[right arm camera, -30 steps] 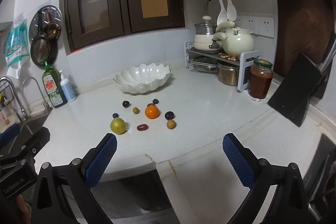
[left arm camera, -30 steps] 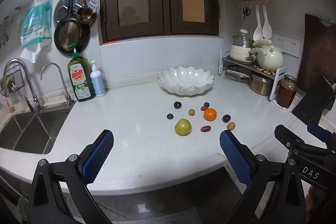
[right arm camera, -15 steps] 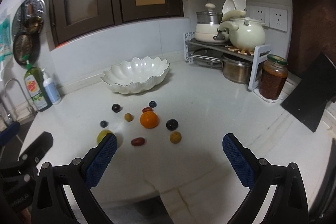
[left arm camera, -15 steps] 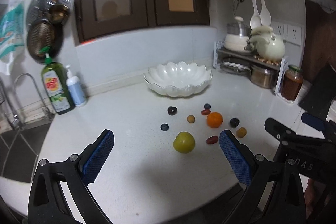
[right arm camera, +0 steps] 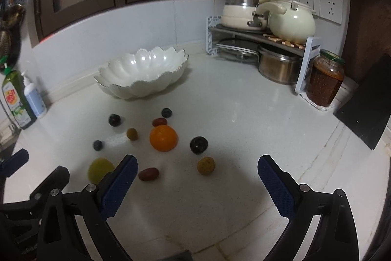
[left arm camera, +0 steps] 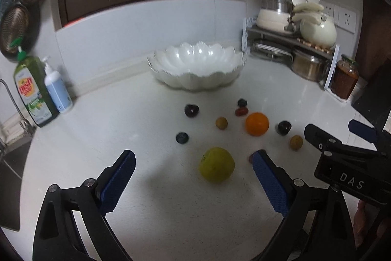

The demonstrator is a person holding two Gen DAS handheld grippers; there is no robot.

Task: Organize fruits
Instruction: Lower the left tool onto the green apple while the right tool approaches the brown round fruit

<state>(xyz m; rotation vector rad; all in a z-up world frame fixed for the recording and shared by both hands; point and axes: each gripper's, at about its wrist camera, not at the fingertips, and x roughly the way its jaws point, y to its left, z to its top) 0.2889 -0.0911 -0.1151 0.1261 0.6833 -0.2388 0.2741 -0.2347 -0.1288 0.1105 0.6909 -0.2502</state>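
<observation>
Peeking out behind the pad of my left gripper (left arm camera: 193,165), a red fruit (left arm camera: 250,158) is mostly hidden. Those jaws stand wide and are closing with nothing gripped; the green apple (left arm camera: 217,164) lies just ahead between them. My right gripper (right arm camera: 195,165) is spread wide too, bare, a brown fruit (right arm camera: 206,165) ahead. "DAS" marks its body. Farther off sits the white bowl (left arm camera: 195,76); the soap bottle's (left arm camera: 30,92) label is blurred.

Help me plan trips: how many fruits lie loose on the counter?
9: green apple nearest, red date, two tan, orange, second red, three dark.
</observation>
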